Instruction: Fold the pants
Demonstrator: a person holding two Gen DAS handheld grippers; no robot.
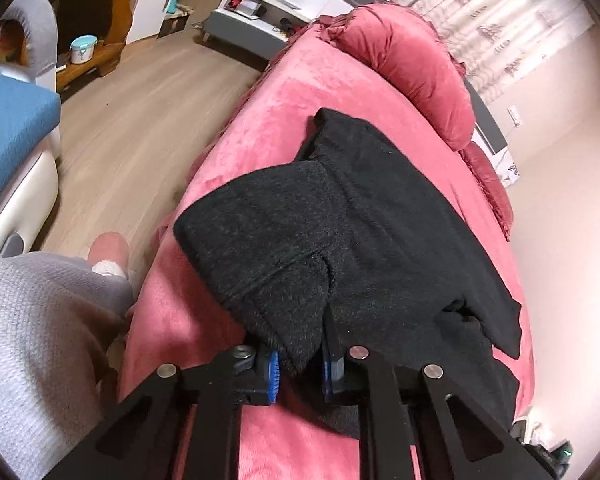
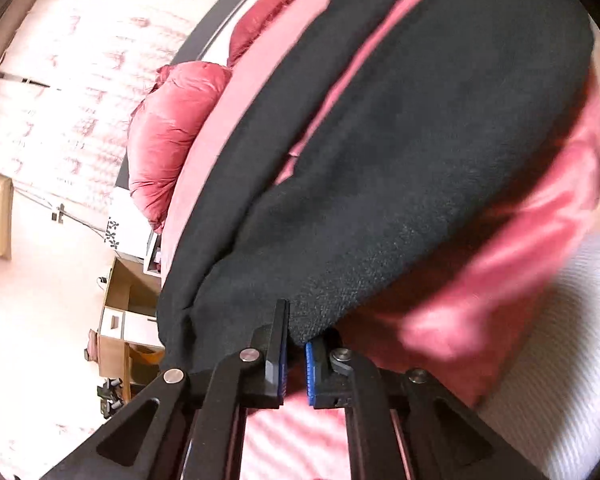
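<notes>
Both hand-held grippers, left [image 1: 300, 360] and right [image 2: 296, 336], clamp the black pants [image 1: 360, 220] on the pink bed [image 1: 268, 120], lifting the near edge to fold it over.

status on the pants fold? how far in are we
Early to midway, I'd judge. Done: the black pants lie on the pink bed cover, near end already lifted and doubled over. In hand: left claw and right claw each pinch a fabric edge, so a fold looks underway. Left: in the right wrist view the two legs still lie apart, so they need aligning, then laying flat.
</notes>
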